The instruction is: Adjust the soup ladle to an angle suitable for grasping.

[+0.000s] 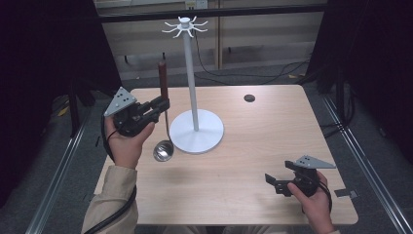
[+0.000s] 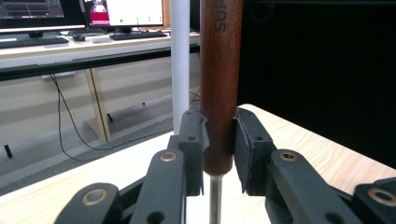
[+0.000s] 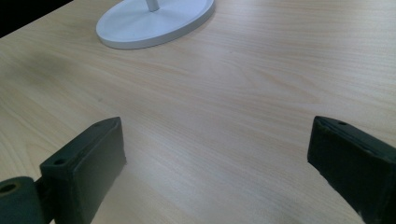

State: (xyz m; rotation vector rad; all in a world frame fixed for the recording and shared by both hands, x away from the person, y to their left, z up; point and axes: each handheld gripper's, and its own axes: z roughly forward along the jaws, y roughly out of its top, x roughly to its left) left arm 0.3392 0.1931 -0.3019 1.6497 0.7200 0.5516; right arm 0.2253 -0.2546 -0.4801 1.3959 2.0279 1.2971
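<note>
Pinching the ladle upright by its wooden handle, left hand-held gripper beside stand.

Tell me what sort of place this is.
Probably a lab or office recording bay: a bare wooden table hemmed by black curtains, cables on the floor, and desks with lit monitors behind.
</note>
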